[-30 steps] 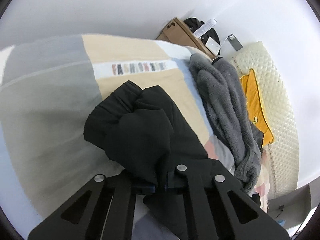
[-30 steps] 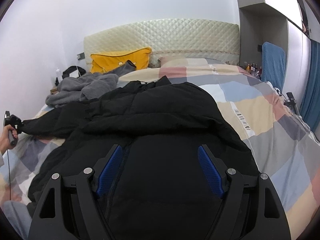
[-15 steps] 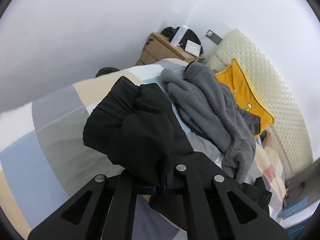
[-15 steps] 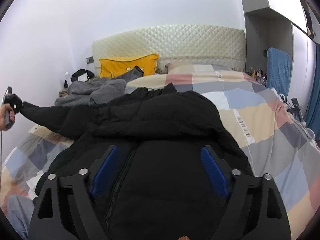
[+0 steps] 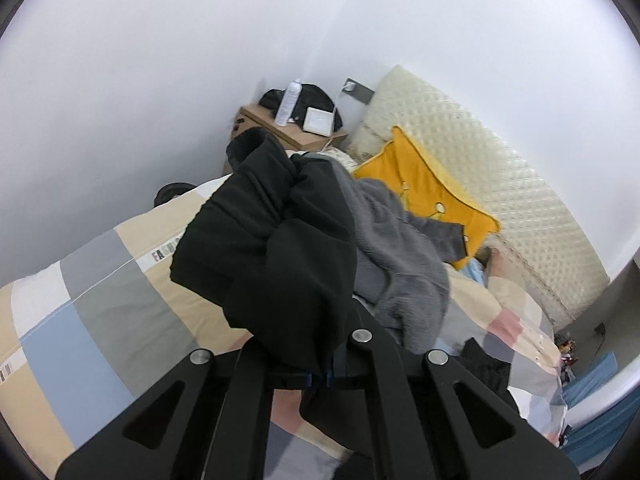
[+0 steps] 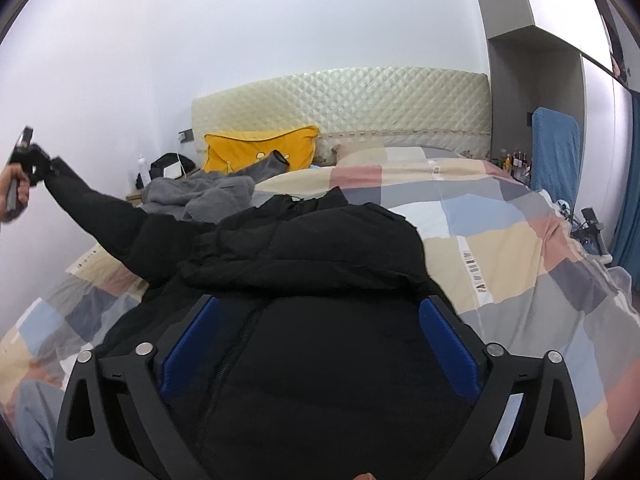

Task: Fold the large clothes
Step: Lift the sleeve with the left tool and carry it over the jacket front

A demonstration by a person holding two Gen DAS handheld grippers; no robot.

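Note:
A black puffer jacket (image 6: 320,240) lies front-up on the patchwork duvet (image 6: 500,248). My left gripper (image 5: 318,378) is shut on the end of the jacket's sleeve (image 5: 272,248), which bunches up in front of its camera. In the right wrist view a hand holds that left gripper (image 6: 30,160) high at the far left, and the sleeve (image 6: 108,220) stretches from it down to the jacket. My right gripper (image 6: 318,304) hovers over the jacket's zipped front with its jaws opening wide. Its blue pads (image 6: 188,344) press on nothing.
A grey fleece garment (image 6: 200,196) and a yellow pillow (image 6: 256,148) lie by the quilted headboard (image 6: 360,100). A wooden nightstand (image 5: 288,132) with a bottle stands in the corner. A blue towel (image 6: 556,152) hangs at the right by the wardrobe.
The left gripper has risen with the sleeve, lifting it off the duvet until it stretches taut. The right gripper's jaws have spread wider and it has shifted slightly.

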